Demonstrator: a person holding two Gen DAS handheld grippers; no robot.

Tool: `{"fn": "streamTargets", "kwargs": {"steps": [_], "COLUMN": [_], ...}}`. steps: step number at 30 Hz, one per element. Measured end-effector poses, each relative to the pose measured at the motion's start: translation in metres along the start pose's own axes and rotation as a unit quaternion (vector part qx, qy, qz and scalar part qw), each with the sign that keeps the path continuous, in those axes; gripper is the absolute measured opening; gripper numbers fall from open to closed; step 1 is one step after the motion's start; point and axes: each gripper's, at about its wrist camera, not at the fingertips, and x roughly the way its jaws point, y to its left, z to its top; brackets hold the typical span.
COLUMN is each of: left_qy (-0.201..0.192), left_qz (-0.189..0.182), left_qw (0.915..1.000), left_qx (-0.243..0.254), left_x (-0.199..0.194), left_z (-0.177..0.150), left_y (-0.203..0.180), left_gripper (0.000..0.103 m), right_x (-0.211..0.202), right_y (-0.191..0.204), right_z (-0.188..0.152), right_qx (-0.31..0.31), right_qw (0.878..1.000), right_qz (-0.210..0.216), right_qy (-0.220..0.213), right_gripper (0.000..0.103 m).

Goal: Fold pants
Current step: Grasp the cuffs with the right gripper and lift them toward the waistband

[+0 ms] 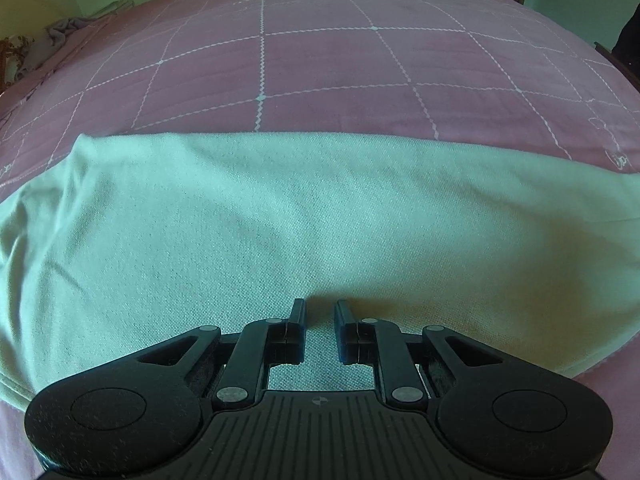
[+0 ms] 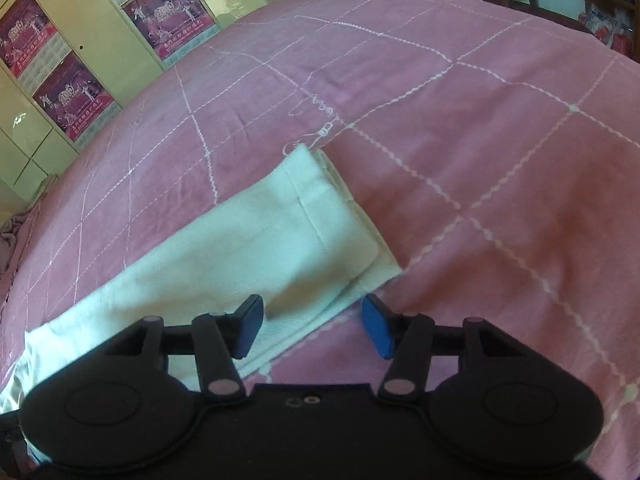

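The pants [image 2: 256, 240] lie flat on the pink quilted bed cover [image 2: 480, 120], pale cloth with one leg laid over the other, so the first lengthwise fold looks done. The hem ends [image 2: 344, 216] sit nearly matched, the lower layer peeking out a little. What seems left is folding the length over, once or twice.

The left gripper [image 1: 320, 308] hovers over the middle of the pants, fingers drawn narrow with only a slim gap and no cloth pinched between them. The right gripper [image 2: 314, 326] stands about half open near the hem corner, its blue pads [image 2: 378, 332] astride the cloth edge, gripping nothing.

No containers are in view
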Motion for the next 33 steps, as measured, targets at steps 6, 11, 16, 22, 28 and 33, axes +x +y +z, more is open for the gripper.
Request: {"fn": "streamTargets", "kwargs": {"steps": [6,11,16,22,28,33], "left_qy": [0.004,0.003,0.003,-0.006,0.001,0.02], "left_qz": [0.008,0.027,0.017,0.024,0.069,0.042], "left_qw": [0.9998,0.9996,0.9998,0.9967,0.9872,0.9833], "left_qx": [-0.017,0.009,-0.009,-0.078,-0.144,-0.176], "left_x": [0.004,0.003,-0.015,-0.028,-0.025,-0.019], "left_z": [0.001,0.001,0.002,0.013,0.002,-0.014], "left_y": [0.002,-0.005,0.022,0.118,0.208,0.238], "left_gripper": [0.015,0.015,0.015,0.015,0.015,0.015], "right_x": [0.007,0.011,-0.014,-0.031,-0.018,0.034], "right_y": [0.017,0.021,0.048,0.136,0.257,0.312], "right_z": [0.001,-0.001,0.008,0.004,-0.047,-0.125], "right_qx": [-0.032,-0.041,-0.057,-0.132,-0.225,-0.291], "right_qw": [0.999,0.999,0.996,0.985,0.959,0.941], "right_qz": [-0.01,-0.028,-0.003,0.068,0.161,0.162], "right_qy": [-0.017,-0.022,-0.064,-0.091,-0.057,0.054], "right_gripper": [0.011,0.008,0.008,0.008,0.008,0.019]}}
